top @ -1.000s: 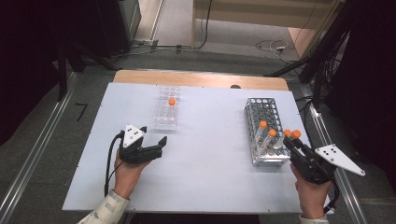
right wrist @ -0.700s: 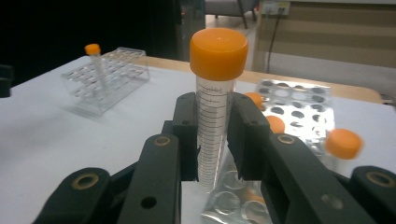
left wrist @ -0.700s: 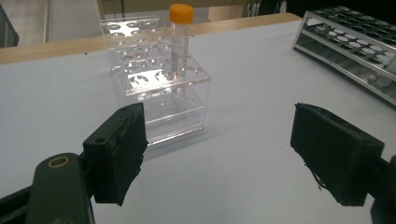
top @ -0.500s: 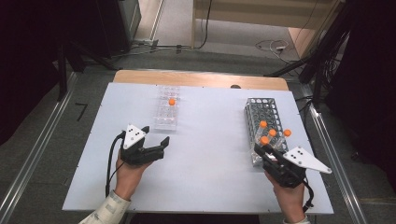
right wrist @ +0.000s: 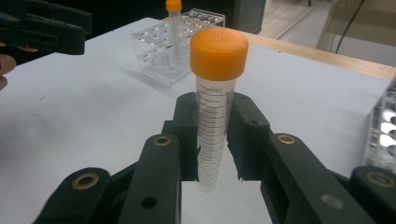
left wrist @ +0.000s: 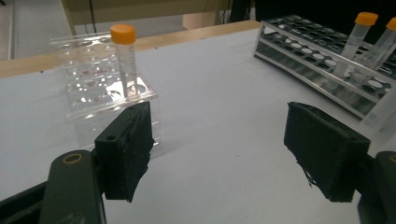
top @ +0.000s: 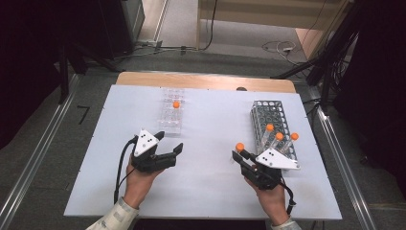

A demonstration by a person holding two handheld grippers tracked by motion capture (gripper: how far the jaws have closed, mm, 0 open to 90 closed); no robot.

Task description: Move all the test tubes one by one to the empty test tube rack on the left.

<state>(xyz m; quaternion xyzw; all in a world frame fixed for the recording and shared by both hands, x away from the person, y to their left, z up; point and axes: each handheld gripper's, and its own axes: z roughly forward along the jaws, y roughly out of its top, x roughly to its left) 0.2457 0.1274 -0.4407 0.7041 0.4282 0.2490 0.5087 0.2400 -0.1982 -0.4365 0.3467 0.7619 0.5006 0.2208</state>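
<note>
On the white bench (top: 210, 191), near its front edge, both claws are at work; status and procedure follow.

Work in hand: transfer of a clear plastic graduated tube with an orange screw cap (right wrist: 215, 100) from the metal wire rack (top: 266, 111) at the right edge toward the clear acrylic rack (top: 171, 119) nearer the rear edge, left of centre.
Right claw (top: 239, 154): closed on the tube, its pads clamping the tube body below the cap. The tube stands near upright between the jaws, and in the high view its cap (top: 240, 146) sits just left of the wire rack.
Left claw (top: 168, 144): jaws apart with nothing between them; they have just been closing somewhat. It hovers just in front of the acrylic rack.
Destination rack: holds one orange-capped tube (left wrist: 125, 58) upright; the other wells appear free.
Source rack: three orange-capped tubes (top: 280, 139) stand in its front end.
Procedure, carry: keep the tube vertical and the grip unchanged. Travel above the bench surface so that the tube bottom clears the acrylic rack's top plate.
Procedure, insert: align the tube bottom over a free well, away from the occupied one, and lower straight down. Release only once the tube is seated.
Procedure, support: the left claw could steady the acrylic rack, which looks light enough to slide.
Risk: a tilted entry may jam on the well rim or shift the rack.
</note>
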